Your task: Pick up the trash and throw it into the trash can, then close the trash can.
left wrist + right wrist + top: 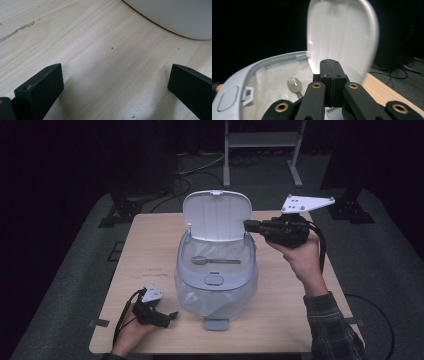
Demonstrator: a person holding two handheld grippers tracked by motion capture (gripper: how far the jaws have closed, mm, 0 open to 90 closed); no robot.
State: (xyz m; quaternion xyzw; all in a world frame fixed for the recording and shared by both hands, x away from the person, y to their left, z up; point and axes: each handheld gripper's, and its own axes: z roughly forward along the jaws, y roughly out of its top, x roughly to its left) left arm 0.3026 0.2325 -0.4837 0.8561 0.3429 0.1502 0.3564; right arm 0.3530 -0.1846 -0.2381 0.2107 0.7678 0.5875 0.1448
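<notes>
A white pedal bin [216,287] stands mid-table with its lid [216,215] raised upright. A metal utensil [215,261] with a fork-like head [295,85] lies inside the opening on the plastic liner. My right gripper [248,225] is shut with nothing between its jaws, held in the air at the lid's right edge and pointing left; in its own view the tip [331,65] sits just in front of the lid's inner face [339,32]. My left gripper [172,316] rests low at the table's front left, open [115,75], with bare wood between its jaws and the bin wall [175,15] just ahead.
The wooden table [150,250] has free surface on both sides of the bin. The bin's foot pedal [216,324] sticks out toward the front edge. Beyond the table stand a metal frame [262,140] and dark stand legs, with cables on the carpet.
</notes>
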